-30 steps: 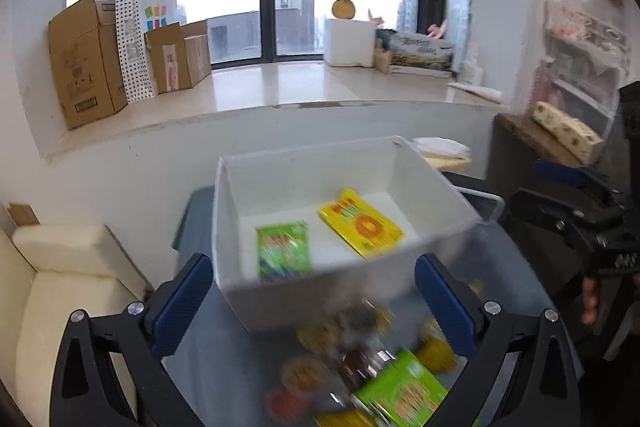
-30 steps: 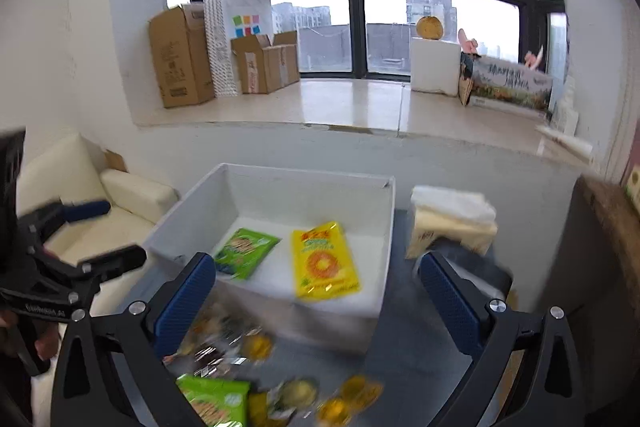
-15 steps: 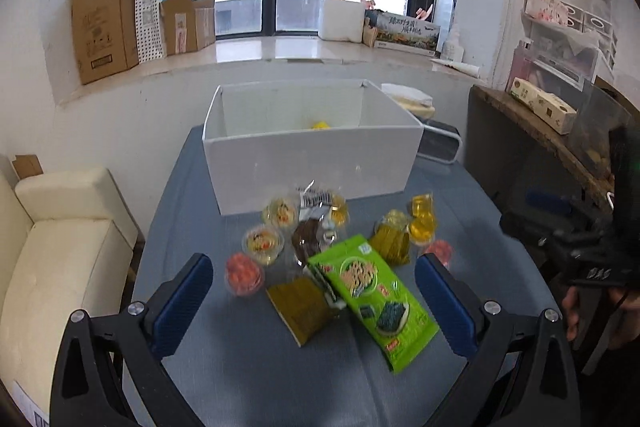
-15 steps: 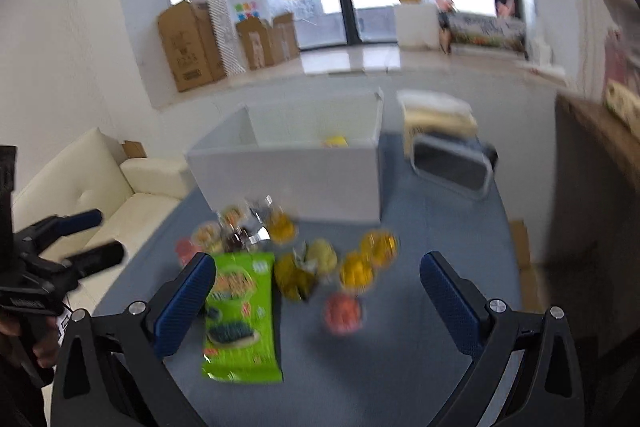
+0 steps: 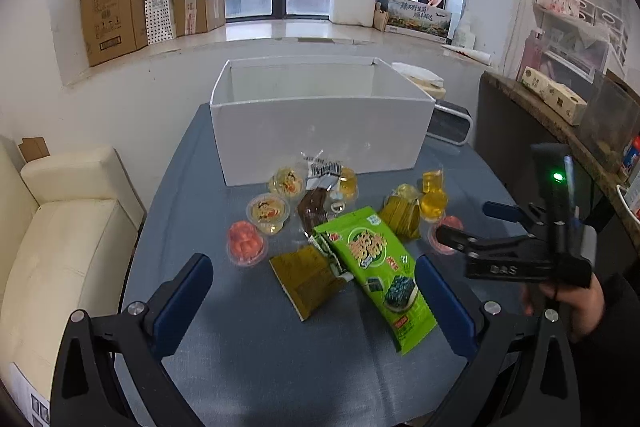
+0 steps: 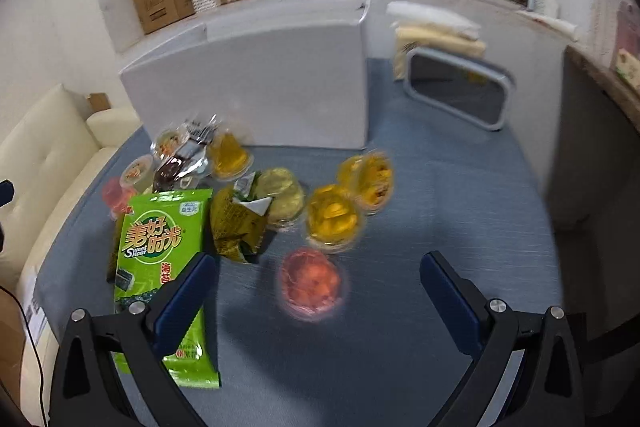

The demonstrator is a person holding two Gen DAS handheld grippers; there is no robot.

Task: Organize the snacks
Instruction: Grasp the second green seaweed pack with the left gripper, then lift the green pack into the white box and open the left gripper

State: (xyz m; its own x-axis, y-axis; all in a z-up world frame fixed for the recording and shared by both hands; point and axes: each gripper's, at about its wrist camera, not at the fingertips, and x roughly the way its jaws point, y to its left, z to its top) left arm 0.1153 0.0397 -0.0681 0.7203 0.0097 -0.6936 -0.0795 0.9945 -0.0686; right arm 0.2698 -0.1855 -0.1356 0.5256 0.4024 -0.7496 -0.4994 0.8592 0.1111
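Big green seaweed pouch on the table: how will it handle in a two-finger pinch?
Likely floppy: the green seaweed pouch is a thin flat foil bag, so a pinch at one end may let it droop. Probably light for its size. Its glossy film could slip, and it overlaps the olive packet, which might drag along.

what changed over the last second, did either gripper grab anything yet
No grab yet. Both grippers pulled back from above the white box and dropped toward the snack pile; the right gripper now frames the red jelly cup. The left gripper is open and empty too. The green seaweed pack and other snacks stayed put.
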